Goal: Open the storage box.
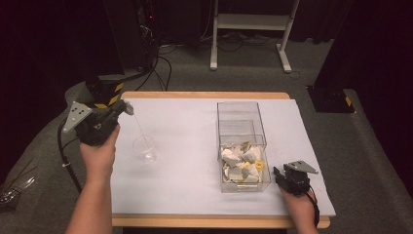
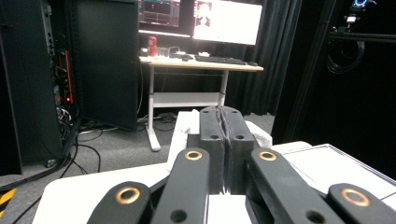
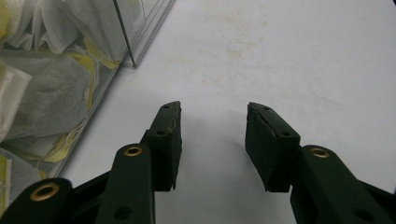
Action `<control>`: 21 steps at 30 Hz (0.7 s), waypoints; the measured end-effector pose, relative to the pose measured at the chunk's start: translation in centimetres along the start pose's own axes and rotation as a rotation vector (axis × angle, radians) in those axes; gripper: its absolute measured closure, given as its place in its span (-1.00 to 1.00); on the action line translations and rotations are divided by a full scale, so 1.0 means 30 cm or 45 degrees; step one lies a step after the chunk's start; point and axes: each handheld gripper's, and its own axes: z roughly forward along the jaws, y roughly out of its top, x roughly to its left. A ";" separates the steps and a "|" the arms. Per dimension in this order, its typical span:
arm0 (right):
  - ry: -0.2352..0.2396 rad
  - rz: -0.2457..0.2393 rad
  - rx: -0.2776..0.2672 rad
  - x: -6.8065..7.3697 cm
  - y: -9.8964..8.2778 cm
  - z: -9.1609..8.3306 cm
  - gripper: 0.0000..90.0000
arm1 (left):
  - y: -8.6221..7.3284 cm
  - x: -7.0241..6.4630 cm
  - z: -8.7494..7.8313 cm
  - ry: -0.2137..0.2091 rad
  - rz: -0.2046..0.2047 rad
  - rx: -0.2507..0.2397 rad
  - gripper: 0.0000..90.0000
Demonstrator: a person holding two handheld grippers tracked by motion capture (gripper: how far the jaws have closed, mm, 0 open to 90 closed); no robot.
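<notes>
Left jaws pinch a tea bag's tag, bag down in the cup.

I have the left gripper (image 1: 109,117) raised over the bench's (image 1: 195,131) left edge, its jaws pressed tight on what looks like a small white paper tag (image 2: 187,122). From there a thin string (image 1: 140,127) slants down and right into the clear cup (image 1: 144,148), just right of my left hand; I cannot make out the bag itself inside. That line from jaws to cup is what counts: I judge the next move follows it, up or down. My right gripper (image 1: 280,175) rests well apart, jaws half open and empty, touching nothing, beside the clear box (image 1: 242,146) of tea bags (image 1: 241,163).
</notes>
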 end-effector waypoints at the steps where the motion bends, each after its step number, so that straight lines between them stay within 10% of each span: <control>1: 0.000 0.000 0.000 0.000 0.000 0.000 0.24 | 0.000 0.000 0.000 0.000 0.000 0.000 0.97; 21: -0.003 -0.003 0.001 0.000 0.000 0.000 0.24 | -0.043 0.035 -0.004 0.036 -0.005 0.035 0.97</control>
